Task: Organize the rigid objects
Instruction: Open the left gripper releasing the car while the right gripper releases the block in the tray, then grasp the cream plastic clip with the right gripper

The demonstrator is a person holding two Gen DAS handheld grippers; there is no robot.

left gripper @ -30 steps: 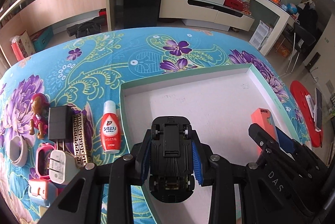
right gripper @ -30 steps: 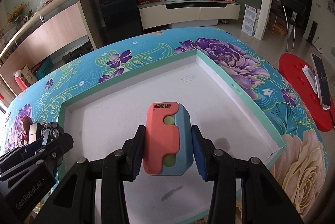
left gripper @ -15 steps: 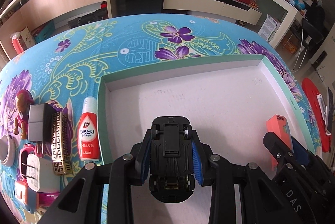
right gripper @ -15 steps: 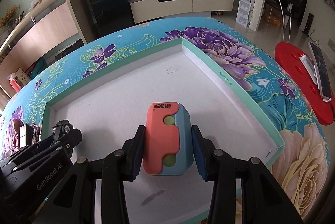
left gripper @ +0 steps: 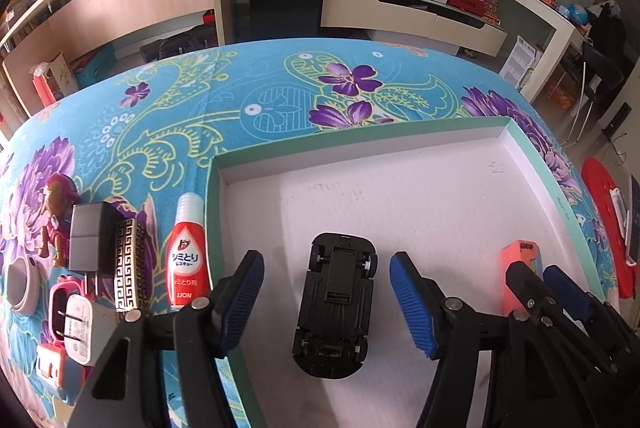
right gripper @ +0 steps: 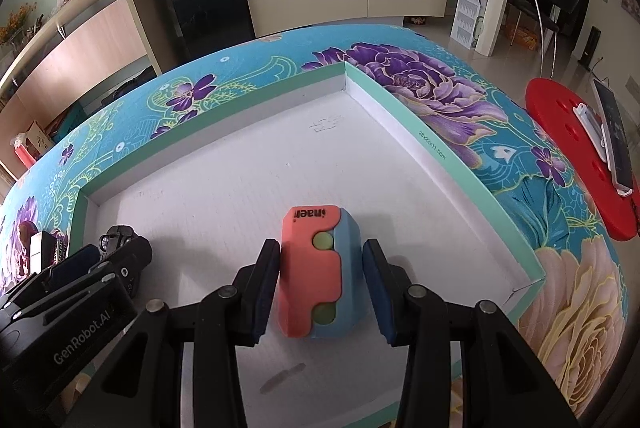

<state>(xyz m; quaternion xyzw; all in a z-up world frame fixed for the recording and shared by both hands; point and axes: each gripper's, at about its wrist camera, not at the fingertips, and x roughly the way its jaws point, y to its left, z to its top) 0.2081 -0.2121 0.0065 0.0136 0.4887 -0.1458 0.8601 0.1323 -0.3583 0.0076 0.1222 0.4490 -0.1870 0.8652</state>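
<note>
A black toy car [left gripper: 334,304] lies upside down on the white floor of the green-rimmed box [left gripper: 360,136]. My left gripper [left gripper: 326,260] straddles it, jaws opening, and the blue pads [left gripper: 244,292] stand clear of the car on both sides. In the right wrist view my right gripper [right gripper: 321,246] is shut on a coral-and-blue block [right gripper: 316,272], held low over the box [right gripper: 440,148] floor near its right wall. The block [left gripper: 520,256] also shows at the right of the left wrist view. The left gripper [right gripper: 100,252] and car [right gripper: 116,234] appear at the right wrist view's left edge.
On the flowered cloth left of the box lie a red bottle [left gripper: 186,252], a gold-patterned case [left gripper: 128,264], a black charger [left gripper: 90,236], a white plug [left gripper: 78,328] and a toy figure [left gripper: 56,208]. A red stool [right gripper: 580,148] stands beyond the table's right edge.
The left jaws have spread apart and let go of the black car, which now rests on the box floor. The right gripper still holds the block in the same place.
</note>
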